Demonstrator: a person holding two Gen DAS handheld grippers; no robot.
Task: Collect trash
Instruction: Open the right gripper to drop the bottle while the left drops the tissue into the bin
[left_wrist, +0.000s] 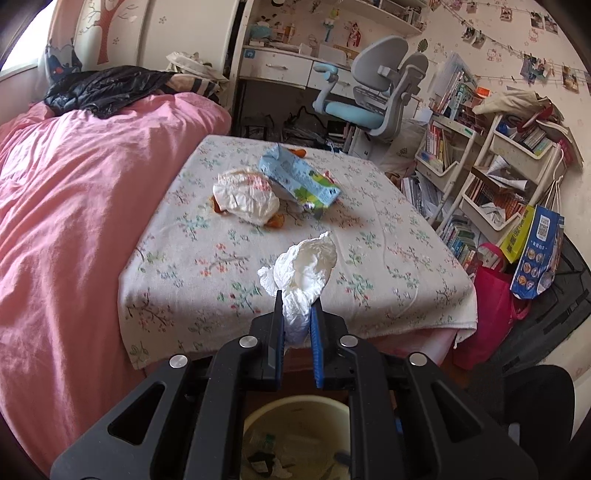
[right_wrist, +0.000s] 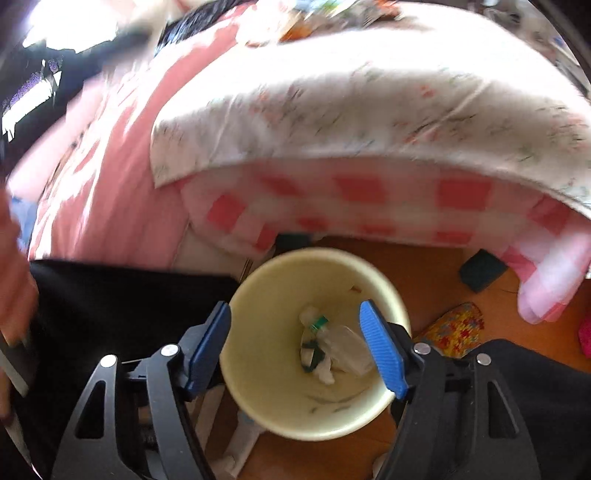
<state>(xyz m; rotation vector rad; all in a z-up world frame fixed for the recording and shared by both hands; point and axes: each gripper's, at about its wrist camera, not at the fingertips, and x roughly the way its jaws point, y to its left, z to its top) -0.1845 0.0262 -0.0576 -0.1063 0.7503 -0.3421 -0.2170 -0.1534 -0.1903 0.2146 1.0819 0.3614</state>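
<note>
Left wrist view: left hand-held gripper (left_wrist: 297, 314) pinching one crumpled white tissue (left_wrist: 301, 273) between blue pads (left_wrist: 316, 343), wad bulging out past the fingertips, held near the front edge of the bed above the floral cloth (left_wrist: 388, 229). Cream trash bin (left_wrist: 295, 413) visible directly below the gripper body, some rubbish already in its bottom. Remaining on the floral cloth, well beyond the held tissue: one crumpled white wrapper (left_wrist: 247, 195) with red print, one flattened blue carton (left_wrist: 299, 177) just beside and partly overlapping it, plus orange scraps (left_wrist: 276, 221) peeking from under the wrapper; count of scraps uncertain, at least two or three. Pink quilt (left_wrist: 74, 206) to the left, no trash seen on it. Right wrist view (motion-blurred): right hand-held gripper (right_wrist: 295, 347) spread wide and holding nothing, poised over the open mouth of the trash bin (right_wrist: 258, 398), which stands on the wooden floor (right_wrist: 436, 280) below the bed edge. Inside: one clear plastic bottle (right_wrist: 343, 347) with green label, white paper bits and a dark green piece; exact count not resolvable. Judged progress: partway. Some items binned, one tissue in transit, at least two large pieces and the orange scraps still to collect. Next step judged: release tissue over the bin.
</note>
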